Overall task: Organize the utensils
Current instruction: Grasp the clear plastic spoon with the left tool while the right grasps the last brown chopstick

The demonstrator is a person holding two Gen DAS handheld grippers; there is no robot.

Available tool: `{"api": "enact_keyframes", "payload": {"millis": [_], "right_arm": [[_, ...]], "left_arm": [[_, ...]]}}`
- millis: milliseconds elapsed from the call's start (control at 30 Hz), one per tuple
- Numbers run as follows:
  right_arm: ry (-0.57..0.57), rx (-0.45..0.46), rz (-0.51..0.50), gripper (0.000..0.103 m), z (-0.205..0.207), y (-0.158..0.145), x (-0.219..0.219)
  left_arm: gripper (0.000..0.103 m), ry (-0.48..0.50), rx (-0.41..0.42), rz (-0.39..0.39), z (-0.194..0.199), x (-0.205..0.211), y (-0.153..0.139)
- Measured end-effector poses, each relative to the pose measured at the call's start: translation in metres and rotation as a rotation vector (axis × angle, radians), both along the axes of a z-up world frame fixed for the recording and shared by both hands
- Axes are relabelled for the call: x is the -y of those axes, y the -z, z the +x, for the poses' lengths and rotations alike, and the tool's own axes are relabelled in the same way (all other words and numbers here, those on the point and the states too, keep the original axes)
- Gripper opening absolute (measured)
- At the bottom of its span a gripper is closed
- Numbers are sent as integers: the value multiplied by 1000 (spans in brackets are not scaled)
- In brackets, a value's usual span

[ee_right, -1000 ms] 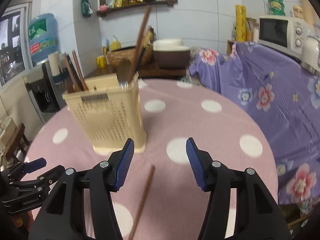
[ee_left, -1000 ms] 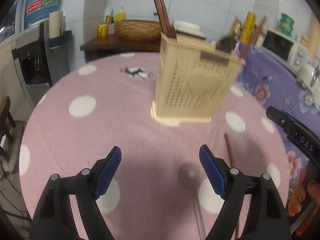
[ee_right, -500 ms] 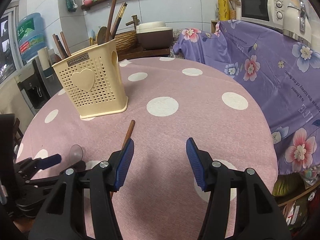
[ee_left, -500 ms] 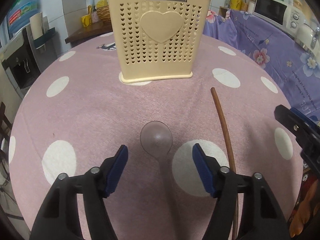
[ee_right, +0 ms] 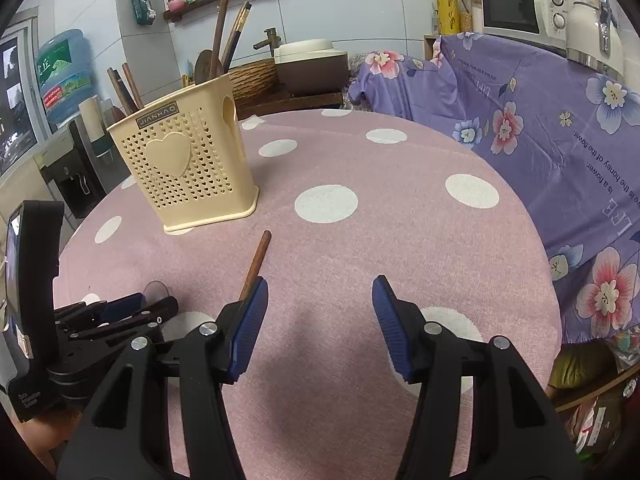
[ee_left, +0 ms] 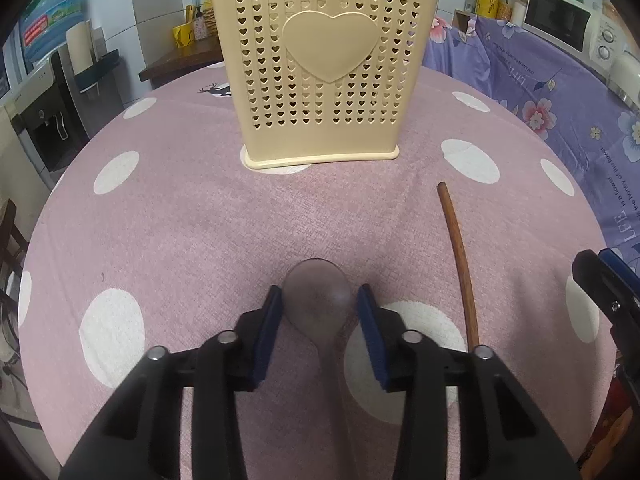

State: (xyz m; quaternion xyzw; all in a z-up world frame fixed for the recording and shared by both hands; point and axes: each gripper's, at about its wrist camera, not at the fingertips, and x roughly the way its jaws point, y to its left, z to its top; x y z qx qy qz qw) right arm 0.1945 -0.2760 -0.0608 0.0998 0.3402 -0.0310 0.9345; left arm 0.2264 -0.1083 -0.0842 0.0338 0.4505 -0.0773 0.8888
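Spoon bowl sits between my left fingers: the translucent plastic spoon (ee_left: 318,300) lies flat on the pink polka-dot tablecloth (ee_left: 180,220), its handle running back under my left gripper (ee_left: 319,304), whose jaws are closing, the blue pads (ee_left: 267,322) hugging both sides of the bowl; whether they press on it yet I cannot tell. Ahead of those fingers, well apart, stands the cream utensil basket (ee_left: 324,72) with its heart front. To their right lies a single brown chopstick (ee_left: 460,256), and beyond it the tip of my right gripper pokes in at the frame edge. My right wrist view shows what the left hides: wooden utensils (ee_right: 220,36) standing up out of the basket (ee_right: 188,168), and the chopstick (ee_right: 256,264) passing behind my right gripper's left finger (ee_right: 248,320). My right gripper (ee_right: 320,320) is about half open with only bare cloth between the pads. Ahead of and to the right of these fingers the cloth is open as far as the table's round edge and the purple floral fabric (ee_right: 560,128).
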Motion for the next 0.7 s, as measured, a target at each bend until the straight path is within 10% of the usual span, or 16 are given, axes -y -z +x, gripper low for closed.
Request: {"api": "enact_keyframes", "payload": {"millis": [700], "right_arm": [[-122, -235, -58, 42, 83, 21, -61]], "left_arm": [[36, -64, 219, -204, -33, -68, -74]]}}
